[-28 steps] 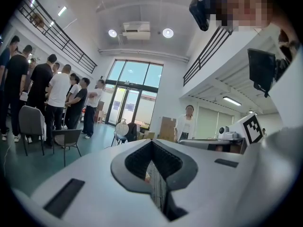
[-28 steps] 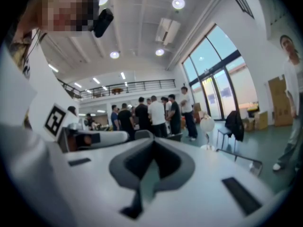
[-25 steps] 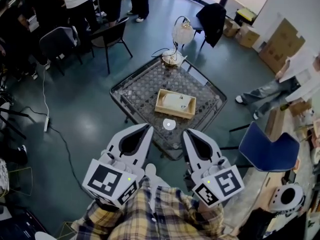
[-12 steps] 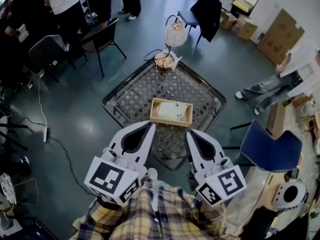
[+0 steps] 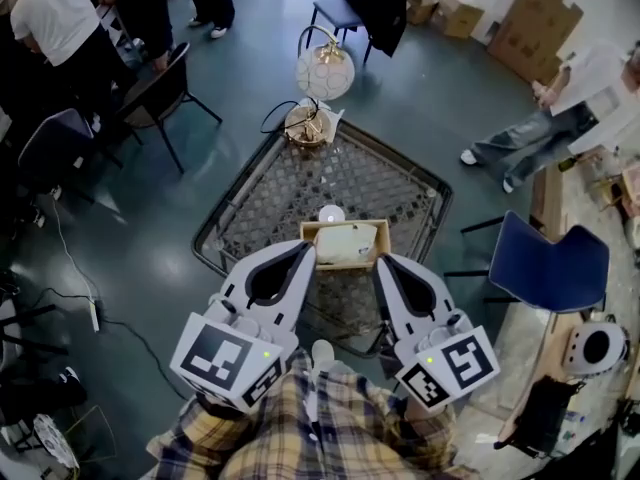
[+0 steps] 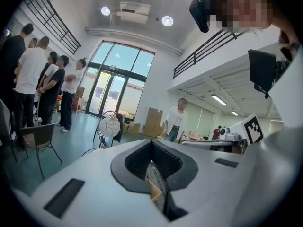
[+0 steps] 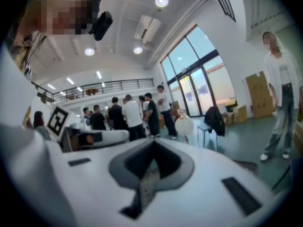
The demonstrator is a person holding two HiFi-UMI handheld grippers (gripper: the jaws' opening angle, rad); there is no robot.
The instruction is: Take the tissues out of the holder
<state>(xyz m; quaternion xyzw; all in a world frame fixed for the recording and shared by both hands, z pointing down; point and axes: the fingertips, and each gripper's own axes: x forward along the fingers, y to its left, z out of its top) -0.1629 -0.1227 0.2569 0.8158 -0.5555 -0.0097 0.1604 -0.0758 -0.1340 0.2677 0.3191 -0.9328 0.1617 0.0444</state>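
Looks like the approach stage to me, nothing grabbed yet. The left gripper and right gripper are both held up over the worktop, jaws pressed together and empty. The tissues sit in the wooden holder, just past the tips. Next I'd guess: lower, open one, pinch the top sheet. The grippers hide the holder's near edge, and I can't tell how many tissues are in there.

The tissue holder is a shallow, open wooden box lying flat on the mesh table just in front of me, toward its near edge. The tissues lie inside it as a pale cream, slightly rumpled wad that fills the box.
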